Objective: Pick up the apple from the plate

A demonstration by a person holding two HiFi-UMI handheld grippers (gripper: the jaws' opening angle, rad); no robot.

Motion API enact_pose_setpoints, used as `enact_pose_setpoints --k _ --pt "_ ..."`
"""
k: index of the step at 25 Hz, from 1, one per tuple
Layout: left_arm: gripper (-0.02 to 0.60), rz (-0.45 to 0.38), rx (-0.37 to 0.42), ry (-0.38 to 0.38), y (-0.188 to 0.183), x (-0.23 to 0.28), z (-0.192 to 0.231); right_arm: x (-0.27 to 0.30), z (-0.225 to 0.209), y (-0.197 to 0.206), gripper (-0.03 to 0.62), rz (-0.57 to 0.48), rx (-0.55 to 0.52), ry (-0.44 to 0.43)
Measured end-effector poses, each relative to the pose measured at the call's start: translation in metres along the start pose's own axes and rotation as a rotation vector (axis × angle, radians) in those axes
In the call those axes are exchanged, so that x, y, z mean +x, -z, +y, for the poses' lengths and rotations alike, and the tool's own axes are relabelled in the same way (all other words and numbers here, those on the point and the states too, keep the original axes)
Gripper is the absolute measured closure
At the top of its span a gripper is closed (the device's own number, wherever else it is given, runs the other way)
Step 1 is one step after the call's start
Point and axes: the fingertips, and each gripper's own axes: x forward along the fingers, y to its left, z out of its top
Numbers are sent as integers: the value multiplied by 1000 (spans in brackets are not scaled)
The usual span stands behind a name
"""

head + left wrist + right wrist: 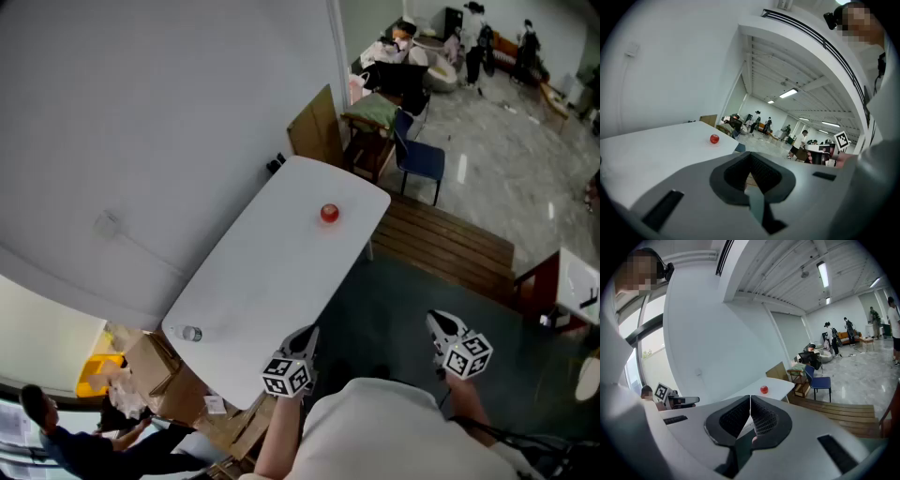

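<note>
Red against the white counter (281,272), the apple (329,213) sat near the far end in the head view, well apart from both pairs of tongs. The left tongs (307,336) hung over the counter's near corner and the right tongs (439,325) over the dark floor beside it. The plate under the fruit could not be told from the white top in that view. A small clear bottle (190,333) lay by the near left edge.

In the left gripper view the jaws were pressed together with nothing between them. The apple (714,138) lay far ahead and to the left on a faint pale disc, apparently the plate (714,143).

In the right gripper view the jaws were likewise closed and empty, with the apple (764,389) small in the distance just above them.

The pickup appeared not to have begun, with the reach, the opening, the grasp and the lift all left to do. No brand, label or wording could be read; only the square black-and-white markers on the tongs' cubes (286,375) showed.
</note>
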Motion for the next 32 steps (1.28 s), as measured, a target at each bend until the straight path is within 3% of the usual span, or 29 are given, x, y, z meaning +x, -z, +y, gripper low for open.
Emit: enact_pose_setpoints --k 15,23,32 --pt "578 7 -3 -14 4 2 0 4 4 -1 559 5 6 -25" --pt "578 16 0 -29 13 9 -15 -10 -15 4 557 14 46 -36" --pt "580 -28 -43 -83 22 16 -29 -27 -37 13 557 44 58 -81"
